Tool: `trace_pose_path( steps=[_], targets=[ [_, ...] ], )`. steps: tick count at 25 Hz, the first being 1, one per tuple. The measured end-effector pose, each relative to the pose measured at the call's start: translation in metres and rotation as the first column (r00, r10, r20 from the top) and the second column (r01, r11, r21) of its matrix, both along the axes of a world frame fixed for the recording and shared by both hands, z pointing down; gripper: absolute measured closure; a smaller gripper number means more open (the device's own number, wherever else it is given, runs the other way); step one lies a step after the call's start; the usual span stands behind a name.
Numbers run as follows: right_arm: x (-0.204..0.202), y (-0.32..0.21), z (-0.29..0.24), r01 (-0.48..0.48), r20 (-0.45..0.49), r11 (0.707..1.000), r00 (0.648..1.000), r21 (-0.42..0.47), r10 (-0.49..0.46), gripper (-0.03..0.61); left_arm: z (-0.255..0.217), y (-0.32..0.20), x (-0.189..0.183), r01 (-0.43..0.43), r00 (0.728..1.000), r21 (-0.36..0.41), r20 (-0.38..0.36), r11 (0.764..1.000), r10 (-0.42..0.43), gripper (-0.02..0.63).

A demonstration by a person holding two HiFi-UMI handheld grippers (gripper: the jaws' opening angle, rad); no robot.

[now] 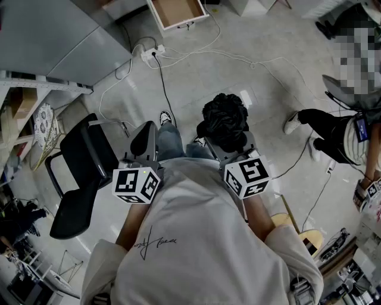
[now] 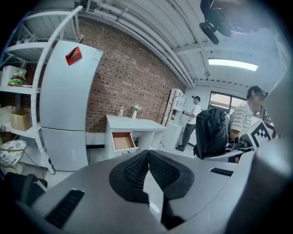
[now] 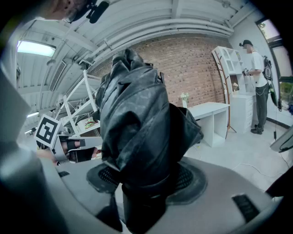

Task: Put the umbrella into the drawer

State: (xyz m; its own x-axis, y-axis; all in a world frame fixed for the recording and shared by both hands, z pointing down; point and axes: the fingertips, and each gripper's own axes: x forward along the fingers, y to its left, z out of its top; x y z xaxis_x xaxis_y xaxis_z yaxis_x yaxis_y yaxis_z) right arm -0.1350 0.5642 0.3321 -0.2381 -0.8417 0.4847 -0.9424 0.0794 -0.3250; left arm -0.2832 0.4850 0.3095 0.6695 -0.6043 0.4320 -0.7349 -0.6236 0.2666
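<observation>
A folded black umbrella [image 1: 225,122] stands upright in my right gripper [image 1: 231,150], which is shut on its lower end. In the right gripper view the umbrella [image 3: 137,123] fills the middle, with the right gripper [image 3: 144,183] clamped round its base. My left gripper [image 1: 145,138] is held beside it, shut and empty; in the left gripper view its pads [image 2: 137,169] meet, and the umbrella [image 2: 210,132] shows at the right. The open drawer [image 2: 122,140] juts from a white desk [image 2: 137,124] across the floor. From the head view the drawer [image 1: 175,12] lies at the top.
A black chair [image 1: 80,173] stands to my left. A power strip [image 1: 152,53] and cables [image 1: 238,58] lie on the floor between me and the desk. A seated person [image 1: 333,131] is on the right. A white fridge [image 2: 68,105] and shelves [image 2: 16,91] stand left of the desk.
</observation>
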Motion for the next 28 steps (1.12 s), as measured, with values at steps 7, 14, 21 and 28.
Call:
trace_pose_path(
  steps=[7,14,21,28],
  targets=[
    [0.002,-0.001,0.003,0.009,-0.014,1.000,1.000,-0.007,-0.009,0.296,0.000,-0.001,0.017,-0.052,0.999,0.003,0.002,0.999,0.052,0.595],
    [0.002,-0.001,0.002,-0.024,0.080,1.000,0.997,0.014,0.023,0.293,0.000,-0.006,0.024,-0.094,0.995,-0.002,-0.021,0.996,0.094,0.595],
    [0.031,-0.039,0.000,-0.008,0.079,1.000,0.997,-0.004,0.009,0.293,0.003,-0.047,0.063,-0.101,0.994,-0.026,-0.035,0.994,0.100,0.595],
    [0.048,-0.103,0.002,0.027,0.065,0.999,0.998,-0.019,-0.026,0.293,0.005,-0.111,0.085,-0.098,0.995,-0.035,-0.019,0.995,0.098,0.596]
  ],
)
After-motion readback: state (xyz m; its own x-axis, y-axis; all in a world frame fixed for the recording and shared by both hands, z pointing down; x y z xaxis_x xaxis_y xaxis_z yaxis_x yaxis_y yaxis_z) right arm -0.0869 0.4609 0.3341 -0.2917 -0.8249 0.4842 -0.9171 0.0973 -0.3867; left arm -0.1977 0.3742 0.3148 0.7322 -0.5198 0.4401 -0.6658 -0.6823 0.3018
